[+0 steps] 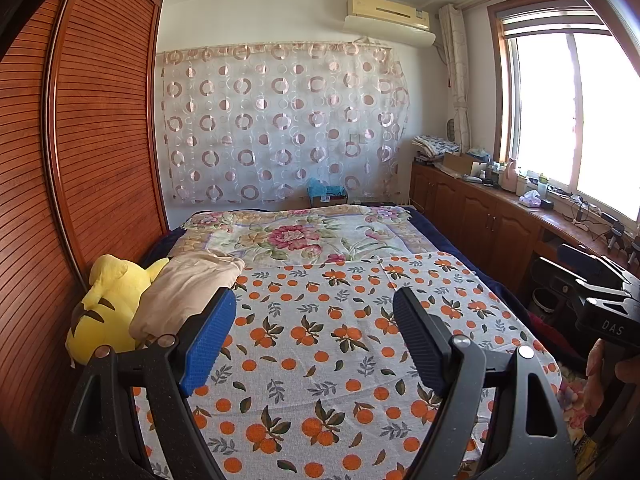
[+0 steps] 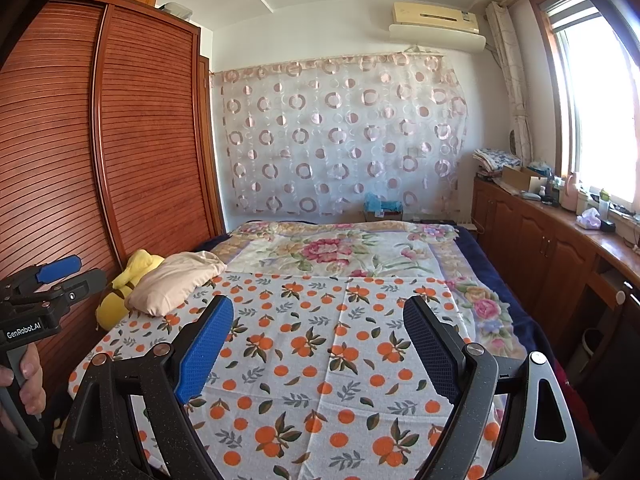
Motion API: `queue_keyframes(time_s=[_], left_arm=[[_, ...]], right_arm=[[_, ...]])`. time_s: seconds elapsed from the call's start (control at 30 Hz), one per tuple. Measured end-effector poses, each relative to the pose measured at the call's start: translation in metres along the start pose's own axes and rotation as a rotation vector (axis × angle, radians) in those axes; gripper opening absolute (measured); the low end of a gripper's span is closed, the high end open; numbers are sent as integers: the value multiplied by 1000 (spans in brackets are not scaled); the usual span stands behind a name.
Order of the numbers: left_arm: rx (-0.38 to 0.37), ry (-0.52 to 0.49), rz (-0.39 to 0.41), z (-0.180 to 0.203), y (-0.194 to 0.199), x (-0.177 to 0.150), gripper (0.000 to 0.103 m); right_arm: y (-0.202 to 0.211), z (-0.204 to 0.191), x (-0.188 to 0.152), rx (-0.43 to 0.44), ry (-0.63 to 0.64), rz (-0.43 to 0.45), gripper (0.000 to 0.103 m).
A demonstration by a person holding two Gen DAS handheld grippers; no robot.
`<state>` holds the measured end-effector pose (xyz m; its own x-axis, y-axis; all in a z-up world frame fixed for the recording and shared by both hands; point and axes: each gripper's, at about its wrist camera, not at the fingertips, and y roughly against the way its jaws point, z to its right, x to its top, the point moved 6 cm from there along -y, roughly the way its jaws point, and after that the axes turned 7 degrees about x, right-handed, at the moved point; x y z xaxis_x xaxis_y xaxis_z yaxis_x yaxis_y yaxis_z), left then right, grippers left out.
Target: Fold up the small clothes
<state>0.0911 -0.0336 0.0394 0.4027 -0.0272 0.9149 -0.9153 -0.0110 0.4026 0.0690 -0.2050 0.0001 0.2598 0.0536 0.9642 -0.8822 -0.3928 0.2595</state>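
Observation:
A beige garment (image 1: 188, 288) lies bunched on the left side of the bed, leaning on a yellow plush toy (image 1: 108, 308); it also shows in the right wrist view (image 2: 176, 282). My left gripper (image 1: 314, 304) is open and empty, held above the orange-print cloth (image 1: 320, 340), just right of the garment. My right gripper (image 2: 318, 310) is open and empty above the same cloth (image 2: 320, 360). The left gripper also shows at the left edge of the right wrist view (image 2: 60, 270), and the right gripper's body at the right edge of the left wrist view (image 1: 600, 300).
A slatted wooden wardrobe (image 1: 80, 160) runs along the bed's left side. A floral blanket (image 1: 300, 236) covers the far half of the bed. Low wooden cabinets (image 1: 480, 216) with clutter stand on the right under the window. A patterned curtain (image 1: 280, 120) hangs on the far wall.

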Motion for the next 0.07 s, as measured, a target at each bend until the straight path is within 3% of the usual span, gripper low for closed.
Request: queue_keyframes(time_s=[0.07], left_arm=[[-1, 1, 0, 0, 0, 0, 81]], right_arm=[[0, 0, 0, 0, -1, 0, 88]])
